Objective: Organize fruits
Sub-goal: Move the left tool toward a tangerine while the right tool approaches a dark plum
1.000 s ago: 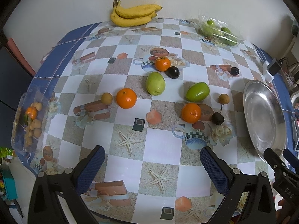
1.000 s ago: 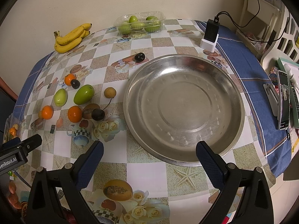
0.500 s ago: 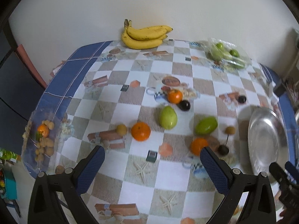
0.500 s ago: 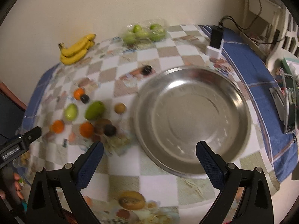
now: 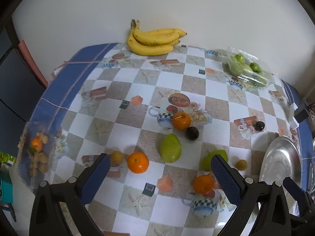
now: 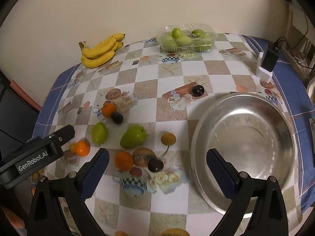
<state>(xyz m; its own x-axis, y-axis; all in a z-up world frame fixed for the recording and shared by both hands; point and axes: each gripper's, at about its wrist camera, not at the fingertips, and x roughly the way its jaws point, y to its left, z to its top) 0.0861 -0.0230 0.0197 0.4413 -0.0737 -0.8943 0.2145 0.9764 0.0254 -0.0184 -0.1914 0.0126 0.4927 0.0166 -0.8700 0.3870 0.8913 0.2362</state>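
Note:
Loose fruit lies on the checkered tablecloth: three oranges (image 5: 137, 162) (image 5: 181, 121) (image 5: 203, 183), two green mangoes (image 5: 170, 147) (image 6: 133, 136), dark plums (image 5: 192, 133) (image 6: 198, 90) (image 6: 155, 165) and small brown longans (image 5: 116, 157) (image 6: 168, 138). A silver metal bowl (image 6: 244, 149) stands empty at the right. My left gripper (image 5: 159, 177) hovers open above the near oranges, holding nothing. My right gripper (image 6: 157, 174) is open too, over the orange, the plum and the bowl's left rim. The left gripper's body (image 6: 35, 155) shows in the right wrist view.
A banana bunch (image 5: 153, 41) lies by the back wall. A clear plastic box of green fruit (image 6: 187, 38) sits at the back right. A bag of longans with an orange (image 5: 37, 155) rests at the left edge. A black charger on a white block (image 6: 267, 63) stands right.
Both grippers rose and pulled back at first, then came forward and lower over the loose fruit. The right view swung left, so the bowl now sits to the right. No fruit moved.

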